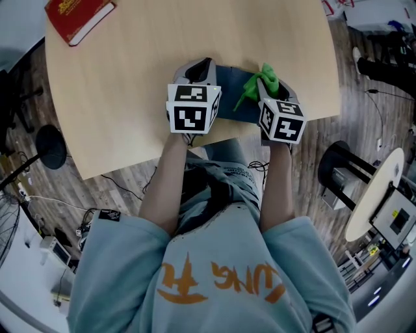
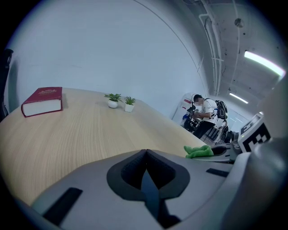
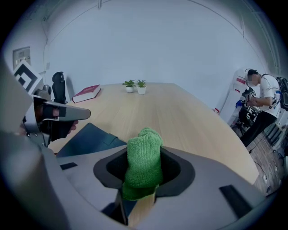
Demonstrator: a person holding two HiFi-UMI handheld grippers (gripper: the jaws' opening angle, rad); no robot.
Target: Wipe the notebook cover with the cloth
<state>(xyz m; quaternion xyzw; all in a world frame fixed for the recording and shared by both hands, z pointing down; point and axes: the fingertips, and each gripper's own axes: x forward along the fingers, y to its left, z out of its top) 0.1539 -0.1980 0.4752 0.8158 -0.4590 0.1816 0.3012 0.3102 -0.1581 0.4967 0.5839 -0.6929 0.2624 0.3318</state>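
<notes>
Wiping is judged barely begun: the cloth (image 3: 144,152) is clamped in the right gripper (image 3: 143,179), jaws shut, above the notebook (image 1: 232,97) at the bench (image 1: 130,97) edge, seemingly pinched by the left gripper (image 2: 146,157), jaws closed.

Head view looks steeply down on the surface (image 1: 117,91). Cameras on left tool (image 1: 200,68) and right tool (image 1: 276,91) skim low toward 12 o'clock; all share the red book (image 1: 79,18).

the notebook (image 1: 232,96) sits mostly hidden under the left gripper (image 1: 200,67) and right gripper (image 1: 277,91) (a dark blue strip shows); the top edge cuts off the red book (image 1: 78,18).
</notes>
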